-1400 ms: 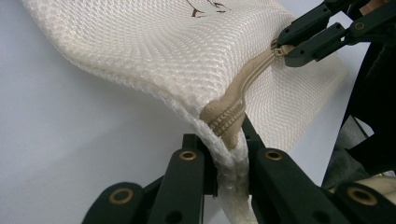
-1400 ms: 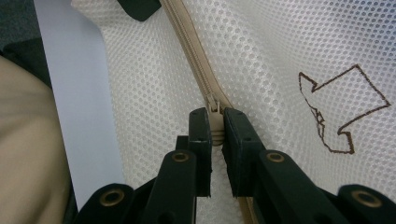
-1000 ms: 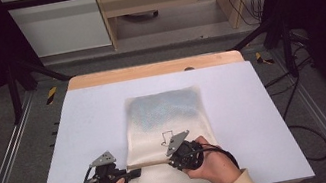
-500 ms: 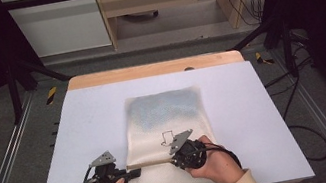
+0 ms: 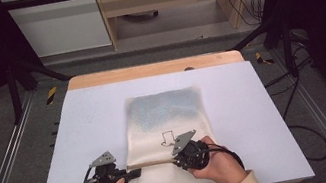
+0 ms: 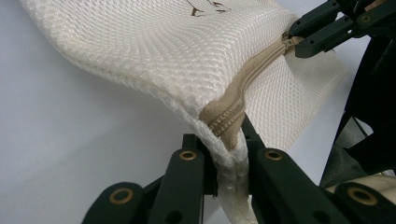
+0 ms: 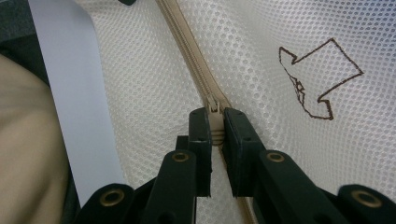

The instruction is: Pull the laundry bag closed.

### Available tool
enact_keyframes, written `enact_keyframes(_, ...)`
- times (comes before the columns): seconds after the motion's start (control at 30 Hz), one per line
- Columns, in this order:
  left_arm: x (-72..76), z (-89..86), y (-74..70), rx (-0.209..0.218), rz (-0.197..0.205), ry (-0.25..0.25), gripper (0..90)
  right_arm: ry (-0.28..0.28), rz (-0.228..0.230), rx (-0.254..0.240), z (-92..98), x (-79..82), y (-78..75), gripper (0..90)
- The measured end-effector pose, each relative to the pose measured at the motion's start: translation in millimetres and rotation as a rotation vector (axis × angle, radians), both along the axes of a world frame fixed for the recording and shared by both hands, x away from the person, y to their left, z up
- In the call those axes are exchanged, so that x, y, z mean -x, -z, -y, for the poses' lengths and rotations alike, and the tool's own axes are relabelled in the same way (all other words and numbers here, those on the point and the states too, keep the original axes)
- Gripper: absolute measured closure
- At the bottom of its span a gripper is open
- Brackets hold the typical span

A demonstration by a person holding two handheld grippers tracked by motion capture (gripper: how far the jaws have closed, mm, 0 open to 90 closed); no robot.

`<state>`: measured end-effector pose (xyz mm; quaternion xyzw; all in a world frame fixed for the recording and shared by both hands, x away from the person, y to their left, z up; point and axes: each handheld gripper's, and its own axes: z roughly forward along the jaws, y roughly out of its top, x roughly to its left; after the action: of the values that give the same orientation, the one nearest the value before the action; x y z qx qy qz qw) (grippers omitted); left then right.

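Gripping the mesh bag [image 5: 169, 136] corner with your left gripper [image 6: 227, 154], your right gripper [image 7: 215, 135] pinches the zipper pull [image 7: 215, 106], roughly midway along the zipper [image 6: 259, 65].

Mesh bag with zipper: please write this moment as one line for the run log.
left gripper: shut on mesh bag corner at zipper end | right gripper: shut on zipper pull | bag lies on table

Cream mesh bag [image 5: 169, 136] with brown arrow outline [image 7: 317, 79], beige zipper [image 7: 196, 70], pale lavender table [image 5: 267, 119], black claws.
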<state>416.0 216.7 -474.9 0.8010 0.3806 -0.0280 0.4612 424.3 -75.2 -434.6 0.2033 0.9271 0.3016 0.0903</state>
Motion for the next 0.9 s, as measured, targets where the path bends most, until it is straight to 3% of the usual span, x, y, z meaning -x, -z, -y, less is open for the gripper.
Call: enact_keyframes(0.9,-0.9,-0.7,0.5,-0.001,-0.003,0.001,84.0,0.027,-0.007,0.003,11.8,2.8,1.5,82.0)
